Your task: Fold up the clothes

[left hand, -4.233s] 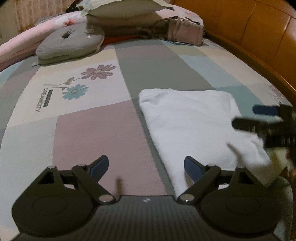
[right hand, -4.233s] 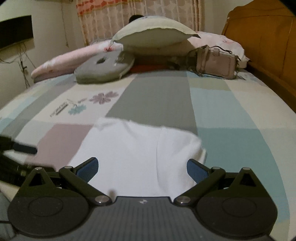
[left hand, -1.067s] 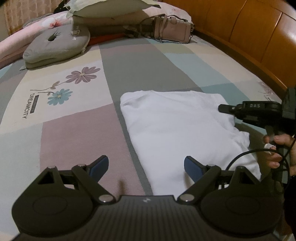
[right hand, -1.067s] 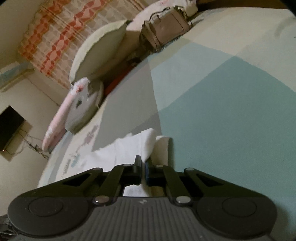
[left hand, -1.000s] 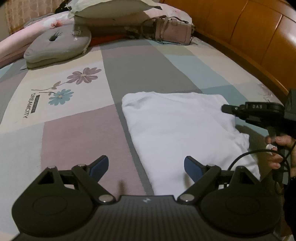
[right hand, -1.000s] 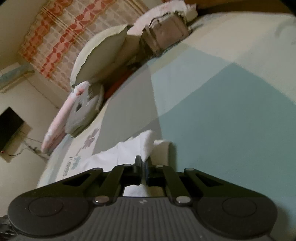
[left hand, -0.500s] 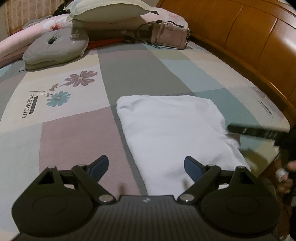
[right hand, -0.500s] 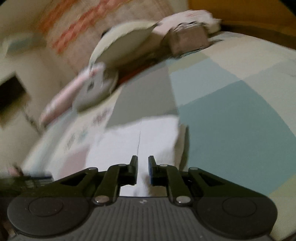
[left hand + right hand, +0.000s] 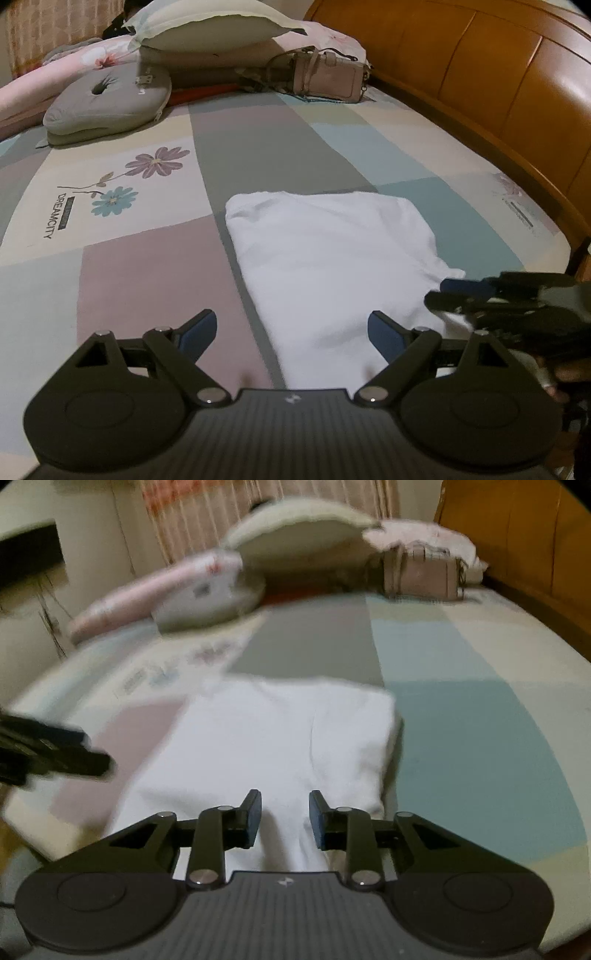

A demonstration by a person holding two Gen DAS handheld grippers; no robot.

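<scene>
Folding appears well advanced on a patchwork bedspread (image 9: 140,295), where a white garment (image 9: 332,251) lies as a compact, roughly rectangular bundle near the middle of the bed, its edges doubled under on the left and far sides. Its near right corner looks less tidy in the left wrist view, a small flap poking out toward the right gripper (image 9: 439,291). That gripper, seen from its own camera (image 9: 285,819), hangs low over the near end of the cloth with its jaws opening; white fabric shows behind the gap between them, but the pads do not press on it and no fold is pinched. The left gripper (image 9: 291,332) hovers with its jaws set wide apart and nothing between them, over the near left edge of the garment where it meets a mauve panel of the spread.

By this evidence the main folds are made and the garment has been let go; what remains, at a guess, is a last squaring of the loose right corner or another halving, should a smaller bundle be wanted. Whether more clothes wait cannot be told, since no other garment is in view. At the far end of the bed sit a grey cushion (image 9: 107,103), pillows (image 9: 210,26) and a pale handbag (image 9: 325,77), well apart from the work, beside the wooden bed frame (image 9: 498,70) on the right.
</scene>
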